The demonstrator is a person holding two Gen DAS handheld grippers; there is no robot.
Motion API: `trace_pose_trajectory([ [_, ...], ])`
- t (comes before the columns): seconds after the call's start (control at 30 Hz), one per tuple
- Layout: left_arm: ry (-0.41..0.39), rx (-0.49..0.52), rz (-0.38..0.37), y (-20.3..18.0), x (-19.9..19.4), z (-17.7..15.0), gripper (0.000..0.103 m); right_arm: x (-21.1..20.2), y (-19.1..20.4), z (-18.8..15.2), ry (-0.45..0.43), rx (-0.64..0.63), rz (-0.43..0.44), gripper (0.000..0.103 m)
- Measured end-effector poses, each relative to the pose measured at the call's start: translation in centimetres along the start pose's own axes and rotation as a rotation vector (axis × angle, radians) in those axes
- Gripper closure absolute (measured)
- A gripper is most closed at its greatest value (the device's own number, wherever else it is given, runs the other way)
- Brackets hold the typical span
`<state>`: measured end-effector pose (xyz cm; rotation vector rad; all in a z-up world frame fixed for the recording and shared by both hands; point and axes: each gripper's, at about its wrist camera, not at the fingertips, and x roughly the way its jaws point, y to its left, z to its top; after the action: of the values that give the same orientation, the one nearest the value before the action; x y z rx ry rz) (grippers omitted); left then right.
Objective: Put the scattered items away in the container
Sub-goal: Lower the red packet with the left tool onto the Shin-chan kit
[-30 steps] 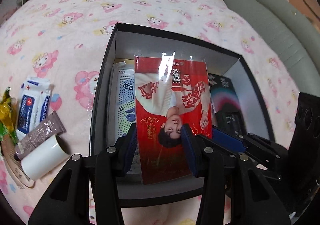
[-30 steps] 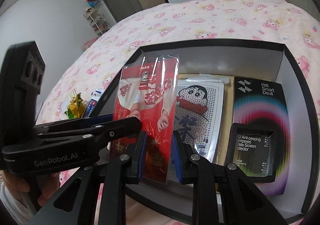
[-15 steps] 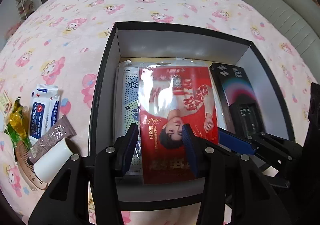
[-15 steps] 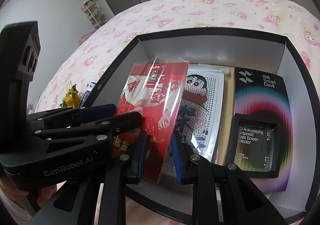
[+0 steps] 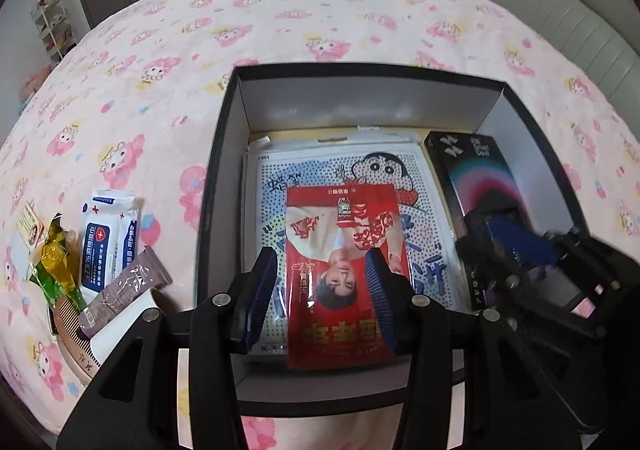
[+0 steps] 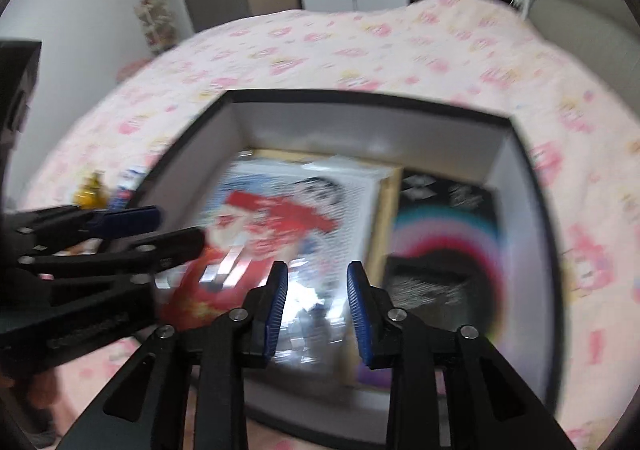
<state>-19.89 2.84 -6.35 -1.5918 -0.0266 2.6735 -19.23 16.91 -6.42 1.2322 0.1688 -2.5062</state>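
Left gripper [image 5: 322, 288]: ribbed blue pads spread, gripping nothing, lower centre.
Right gripper [image 6: 316, 308]: pads apart, empty; view blurred.
Red card [image 5: 346, 270]: glossy sleeved rectangle, flat on the dotted cartoon sheet [image 5: 320, 170].
Black box [image 5: 216, 178]: also holds a dark rainbow carton [image 5: 476, 178].
Left of box: wipes pack [image 5: 105, 238], brown tube [image 5: 124, 290] on the pink blanket [image 5: 280, 18].

Box top: open, reachable from above; the black box [image 5: 216, 186] walls rim all four sides.
Box floor: covered by a red packet [image 5: 344, 250] on a cartoon sheet [image 5: 280, 186], with a black carton [image 5: 476, 174] along the right wall.
Box near right: the right gripper [image 5: 520, 242] reaches in over the black carton.
Bed left of box: wipes pack [image 5: 106, 238], brown tube [image 5: 128, 286], white roll [image 5: 124, 330] and sweets [image 5: 56, 266] crowd together.
Far bed: the bedspread [image 5: 320, 10] lies bare.
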Motion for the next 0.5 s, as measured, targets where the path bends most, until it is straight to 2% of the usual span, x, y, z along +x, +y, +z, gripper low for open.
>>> trace_pose_trajectory([
  [0.07,0.016,0.017,0.002,-0.6,0.5,0.0,0.057,0.3,-0.2,-0.1,0.003,-0.013,-0.046,0.076],
  [0.17,0.060,0.012,-0.078,-1.6,1.0,0.0,0.057,0.3,-0.7,0.0,0.005,0.002,-0.050,0.075],
  [0.2,0.070,0.018,-0.080,-1.9,1.2,0.2,0.057,0.3,-0.9,0.0,0.006,0.007,-0.052,0.075],
  [0.33,0.102,0.059,-0.004,-3.0,2.7,0.9,0.057,0.4,-1.6,0.1,0.008,0.027,-0.057,0.065],
  [0.5,0.191,0.075,0.109,-3.1,5.0,1.1,0.053,0.4,-2.5,0.2,0.012,0.053,-0.064,0.065],
])
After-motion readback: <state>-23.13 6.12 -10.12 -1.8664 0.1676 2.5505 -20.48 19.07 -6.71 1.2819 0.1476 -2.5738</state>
